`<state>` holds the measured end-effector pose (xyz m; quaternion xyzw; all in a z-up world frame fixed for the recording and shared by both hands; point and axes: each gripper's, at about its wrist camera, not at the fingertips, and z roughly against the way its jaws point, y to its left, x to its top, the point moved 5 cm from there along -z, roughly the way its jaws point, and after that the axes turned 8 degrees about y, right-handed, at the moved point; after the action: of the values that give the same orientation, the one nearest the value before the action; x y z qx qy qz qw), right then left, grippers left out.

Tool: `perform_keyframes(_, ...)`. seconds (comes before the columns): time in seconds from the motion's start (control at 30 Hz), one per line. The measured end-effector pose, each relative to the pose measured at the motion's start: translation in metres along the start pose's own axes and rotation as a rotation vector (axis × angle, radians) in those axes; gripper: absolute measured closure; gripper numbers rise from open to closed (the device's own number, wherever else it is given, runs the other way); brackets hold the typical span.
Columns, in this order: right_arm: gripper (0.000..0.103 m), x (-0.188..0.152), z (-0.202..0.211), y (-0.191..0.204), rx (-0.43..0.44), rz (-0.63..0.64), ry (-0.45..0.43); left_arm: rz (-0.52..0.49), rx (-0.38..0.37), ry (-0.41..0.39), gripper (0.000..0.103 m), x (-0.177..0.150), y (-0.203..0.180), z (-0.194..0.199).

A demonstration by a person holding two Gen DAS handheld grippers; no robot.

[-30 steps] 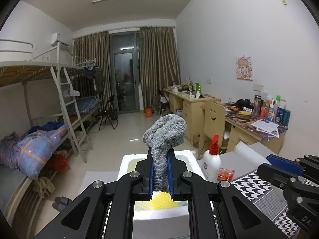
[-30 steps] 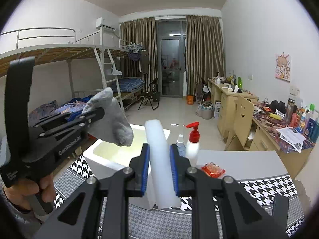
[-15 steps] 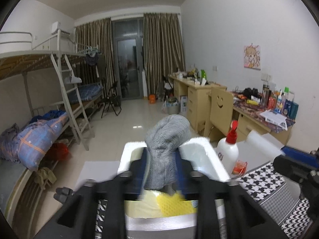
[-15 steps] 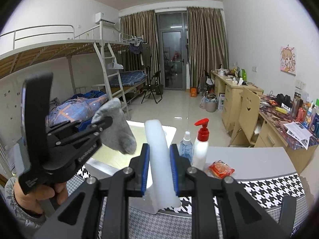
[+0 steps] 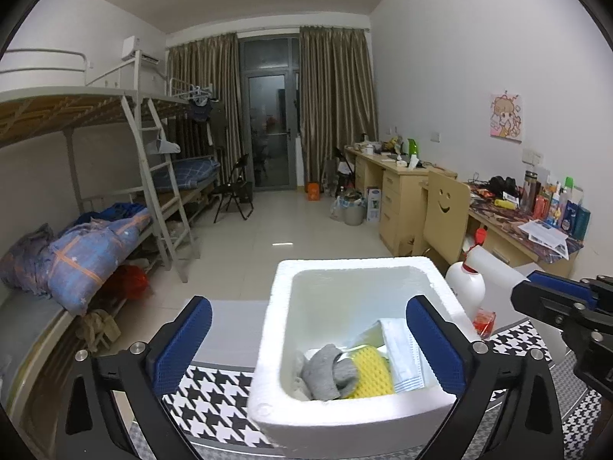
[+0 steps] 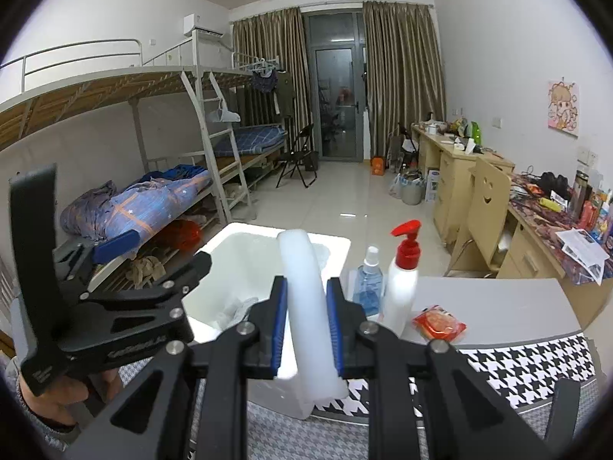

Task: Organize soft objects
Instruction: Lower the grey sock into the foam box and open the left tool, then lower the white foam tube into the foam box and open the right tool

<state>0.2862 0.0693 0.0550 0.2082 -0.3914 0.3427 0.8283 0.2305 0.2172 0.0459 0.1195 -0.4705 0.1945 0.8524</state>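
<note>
A white foam box (image 5: pixel 345 264) stands on the table in front of me. In it lie a grey sock (image 5: pixel 325 372), a yellow sponge (image 5: pixel 371 375) and a white folded mask (image 5: pixel 398 356). My left gripper (image 5: pixel 308 306) hangs just over the box, its jaws opening wide with nothing between them. It also shows in the right wrist view as the left gripper (image 6: pixel 157 257), held by a hand beside the box (image 6: pixel 245 235). My right gripper (image 6: pixel 306 326) is shut on a bent white foam strip (image 6: pixel 302 287) that stands upright, close to the box's right side.
Right of the box stand a white pump bottle with a red top (image 6: pixel 402 287) and a blue spray bottle (image 6: pixel 368 287). A red packet (image 6: pixel 438 324) lies on the grey tabletop. A houndstooth cloth (image 6: pixel 528 368) covers the near table. Bunk beds are far left, desks far right.
My left gripper went from shut on the grey sock to wide open, and the sock dropped into the box. Both grippers moved closer to the box.
</note>
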Motion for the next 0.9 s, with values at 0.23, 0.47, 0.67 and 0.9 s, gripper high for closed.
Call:
perform_keyframes(0.23, 0.08, 0.003, -0.007, 0.011, 0.019, 0.022, 0.007, 0.025, 0.025, 0.003, 0.001, -0.004, 0.015, 0.006)
perform_keyframes(0.47, 0.08, 0.006, -0.016, 0.021, 0.032, 0.038, 0.016, 0.048, 0.047, 0.002, 0.001, -0.01, 0.028, 0.012)
perform_keyframes(0.67, 0.08, 0.009, -0.027, 0.025, 0.037, 0.04, 0.024, 0.067, 0.06, 0.021, 0.001, -0.019, 0.04, 0.012)
perform_keyframes(0.9, 0.08, 0.01, -0.041, 0.03, 0.043, 0.036, 0.051, 0.088, 0.063, 0.003, 0.001, -0.025, 0.05, 0.027)
